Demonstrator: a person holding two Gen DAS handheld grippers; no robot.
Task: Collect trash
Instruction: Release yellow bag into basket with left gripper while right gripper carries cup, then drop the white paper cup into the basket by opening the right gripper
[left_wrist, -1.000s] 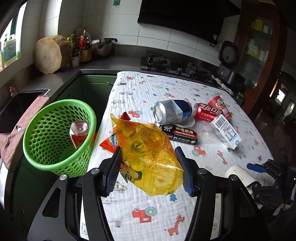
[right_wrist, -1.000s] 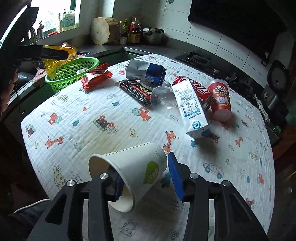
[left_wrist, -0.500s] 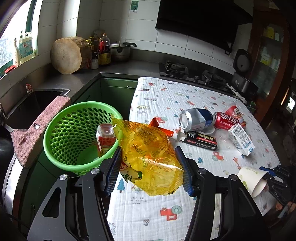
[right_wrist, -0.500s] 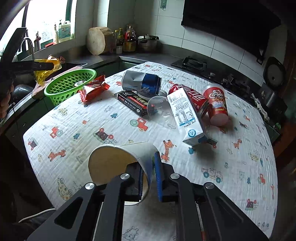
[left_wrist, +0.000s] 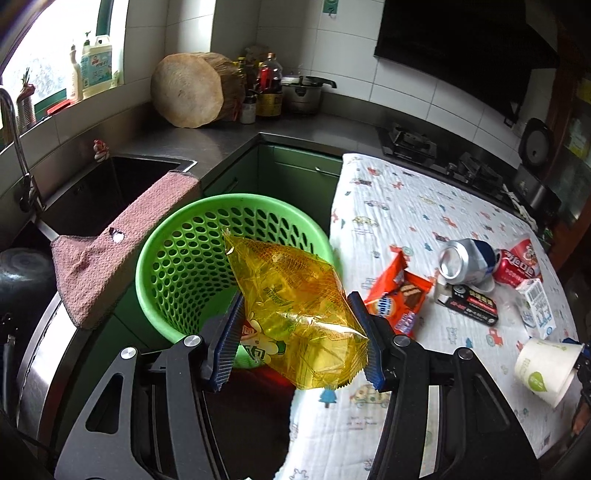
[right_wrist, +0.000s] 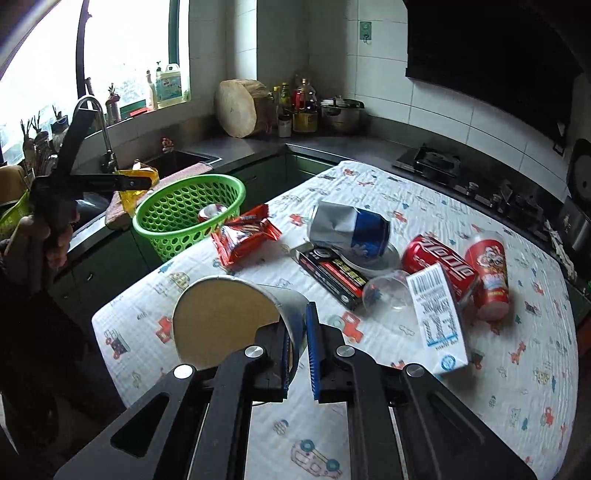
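My left gripper (left_wrist: 299, 339) is shut on a yellow snack bag (left_wrist: 295, 306) and holds it in the air just in front of the green basket (left_wrist: 177, 266), beside the table's left edge. In the right wrist view the bag (right_wrist: 135, 184) hangs left of the basket (right_wrist: 184, 214). My right gripper (right_wrist: 297, 347) is shut on the rim of a white paper cup (right_wrist: 225, 325), lifted above the table; the cup also shows in the left wrist view (left_wrist: 546, 365). A can (right_wrist: 212, 212) lies inside the basket.
On the patterned tablecloth (right_wrist: 517, 369) lie a red wrapper (right_wrist: 243, 236), a crushed blue-silver can (right_wrist: 349, 225), a black box (right_wrist: 332, 273), a clear cup (right_wrist: 388, 291), a red cola can (right_wrist: 439, 262), a red cup (right_wrist: 489, 273) and a white carton (right_wrist: 439, 317). A sink (left_wrist: 96, 195) with a pink cloth (left_wrist: 122, 236) is to the left.
My left gripper carried the yellow bag leftward off the table toward the basket. My right gripper closed on the paper cup's rim and raised it.
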